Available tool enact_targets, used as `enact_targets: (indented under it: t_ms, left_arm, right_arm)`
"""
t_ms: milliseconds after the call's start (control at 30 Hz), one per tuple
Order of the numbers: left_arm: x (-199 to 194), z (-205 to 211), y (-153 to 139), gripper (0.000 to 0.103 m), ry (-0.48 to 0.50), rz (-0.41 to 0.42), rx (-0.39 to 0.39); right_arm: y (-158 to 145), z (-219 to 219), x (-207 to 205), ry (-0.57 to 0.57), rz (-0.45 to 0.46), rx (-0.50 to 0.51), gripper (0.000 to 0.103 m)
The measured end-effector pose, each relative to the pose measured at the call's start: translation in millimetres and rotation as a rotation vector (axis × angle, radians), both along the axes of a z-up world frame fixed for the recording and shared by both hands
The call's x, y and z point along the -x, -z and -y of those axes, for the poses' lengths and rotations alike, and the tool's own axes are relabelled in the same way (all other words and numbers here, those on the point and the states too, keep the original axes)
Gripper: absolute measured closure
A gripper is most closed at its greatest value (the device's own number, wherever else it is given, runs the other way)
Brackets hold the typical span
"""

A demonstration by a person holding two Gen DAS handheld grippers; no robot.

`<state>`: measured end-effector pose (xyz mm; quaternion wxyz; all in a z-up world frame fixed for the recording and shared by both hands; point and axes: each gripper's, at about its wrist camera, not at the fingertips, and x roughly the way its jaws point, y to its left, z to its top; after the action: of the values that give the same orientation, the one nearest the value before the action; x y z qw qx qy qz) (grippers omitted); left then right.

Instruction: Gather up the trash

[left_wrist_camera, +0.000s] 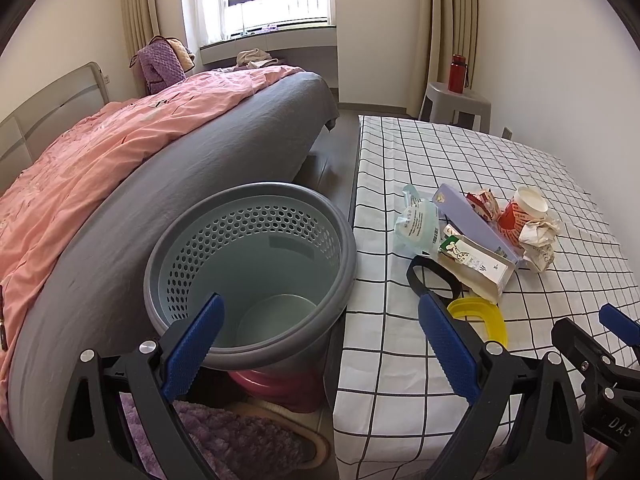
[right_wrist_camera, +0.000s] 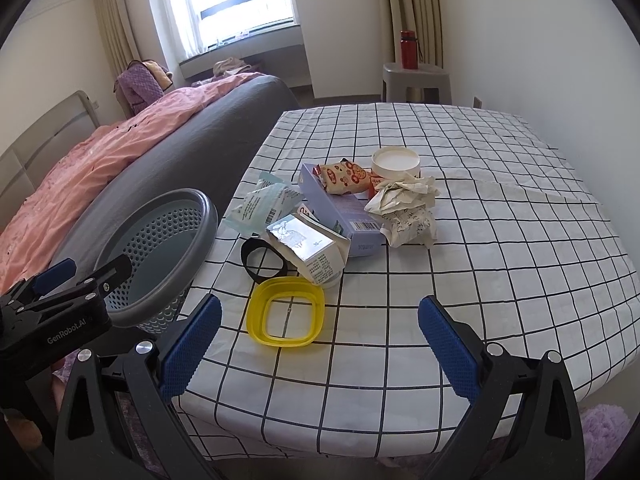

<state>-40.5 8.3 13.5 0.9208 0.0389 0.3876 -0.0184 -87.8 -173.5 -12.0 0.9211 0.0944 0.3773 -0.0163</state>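
A pile of trash lies on the checked tablecloth: a yellow plastic ring, a black ring, a milk carton, a purple box, a snack wrapper, crumpled paper, a red paper cup and a clear plastic bag. The grey perforated waste bin stands empty beside the table. My left gripper hangs open over the bin's near rim. My right gripper is open just short of the yellow ring, holding nothing.
A bed with a pink duvet and grey sheet presses against the bin on the left. A grey stool with a red bottle stands at the far wall. Slippers and a purple rug lie on the floor below the bin.
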Motion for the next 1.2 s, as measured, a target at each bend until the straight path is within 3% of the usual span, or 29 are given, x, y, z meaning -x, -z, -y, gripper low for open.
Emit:
enact_targets:
  t_ms: [1200]
  left_arm:
    - [4.4, -1.5, 1.8, 0.010, -0.002, -0.004, -0.003]
  right_arm:
    - [-1.8, -1.1, 3.8, -0.001, 0.010, -0.009, 0.006]
